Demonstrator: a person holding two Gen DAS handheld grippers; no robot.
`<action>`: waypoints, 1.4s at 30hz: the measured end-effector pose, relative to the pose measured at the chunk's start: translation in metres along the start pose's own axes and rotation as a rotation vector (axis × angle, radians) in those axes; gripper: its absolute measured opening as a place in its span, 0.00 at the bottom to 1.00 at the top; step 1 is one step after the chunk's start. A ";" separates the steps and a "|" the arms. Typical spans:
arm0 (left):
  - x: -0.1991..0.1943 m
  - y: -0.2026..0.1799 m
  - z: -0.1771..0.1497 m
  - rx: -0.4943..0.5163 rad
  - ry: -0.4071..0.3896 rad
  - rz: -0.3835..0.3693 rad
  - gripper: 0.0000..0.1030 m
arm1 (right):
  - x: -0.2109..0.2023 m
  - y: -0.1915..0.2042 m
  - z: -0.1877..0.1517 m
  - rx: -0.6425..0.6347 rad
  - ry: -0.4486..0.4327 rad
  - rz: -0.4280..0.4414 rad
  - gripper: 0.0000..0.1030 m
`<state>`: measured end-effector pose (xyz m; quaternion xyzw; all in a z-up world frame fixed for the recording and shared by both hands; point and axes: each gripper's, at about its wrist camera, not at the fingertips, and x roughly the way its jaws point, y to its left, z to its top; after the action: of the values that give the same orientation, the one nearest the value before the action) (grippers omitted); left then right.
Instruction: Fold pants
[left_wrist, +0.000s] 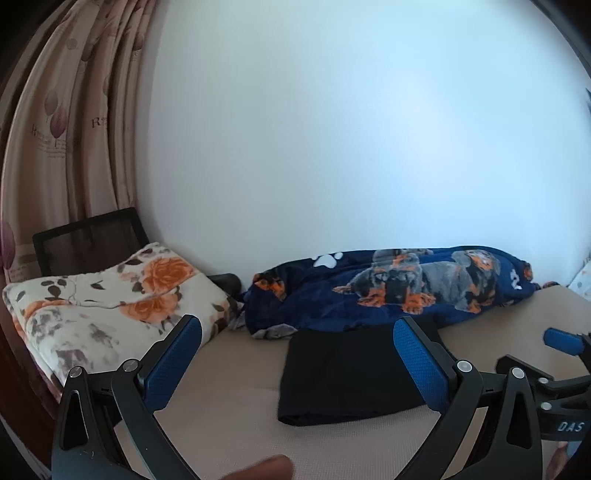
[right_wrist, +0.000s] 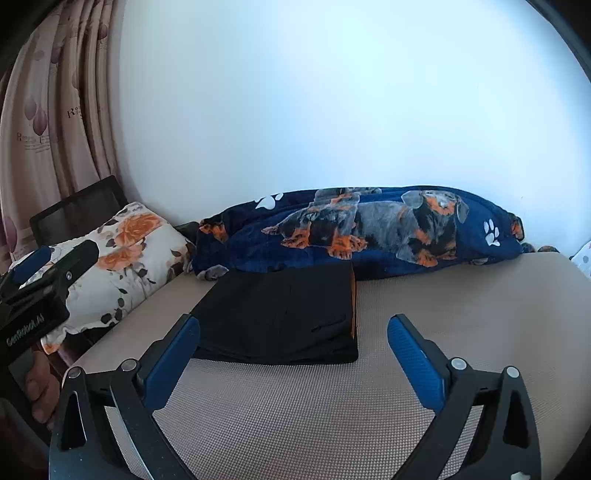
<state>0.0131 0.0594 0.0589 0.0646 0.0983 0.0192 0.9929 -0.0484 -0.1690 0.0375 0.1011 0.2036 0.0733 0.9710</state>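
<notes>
The black pants (left_wrist: 347, 373) lie folded into a compact rectangle on the beige mattress (left_wrist: 229, 398). They also show in the right wrist view (right_wrist: 284, 314), just ahead of the fingers. My left gripper (left_wrist: 295, 365) is open and empty, held above the mattress with the pants between and beyond its blue pads (left_wrist: 173, 362). My right gripper (right_wrist: 291, 358) is open and empty, just short of the pants' near edge. The right gripper also shows at the right edge of the left wrist view (left_wrist: 561, 343), and the left gripper at the left edge of the right wrist view (right_wrist: 37, 273).
A navy blanket with dog prints (right_wrist: 369, 229) lies along the white wall behind the pants. A floral pillow (left_wrist: 107, 306) sits at the left, with a black mesh chair back (left_wrist: 88, 240) and curtains (left_wrist: 62, 110) behind it. The beige mattress (right_wrist: 461, 306) extends right.
</notes>
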 end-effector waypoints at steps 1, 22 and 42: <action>-0.001 0.000 0.000 -0.007 0.011 -0.022 1.00 | -0.001 0.000 0.000 0.000 0.000 0.001 0.98; 0.006 -0.011 -0.015 -0.029 0.094 -0.084 1.00 | -0.001 0.001 -0.004 0.001 0.015 -0.022 0.99; 0.013 -0.012 -0.023 -0.031 0.126 -0.091 1.00 | 0.004 0.002 -0.014 0.002 0.038 -0.022 0.99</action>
<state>0.0215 0.0507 0.0322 0.0431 0.1630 -0.0205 0.9855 -0.0511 -0.1639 0.0240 0.0984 0.2232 0.0646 0.9676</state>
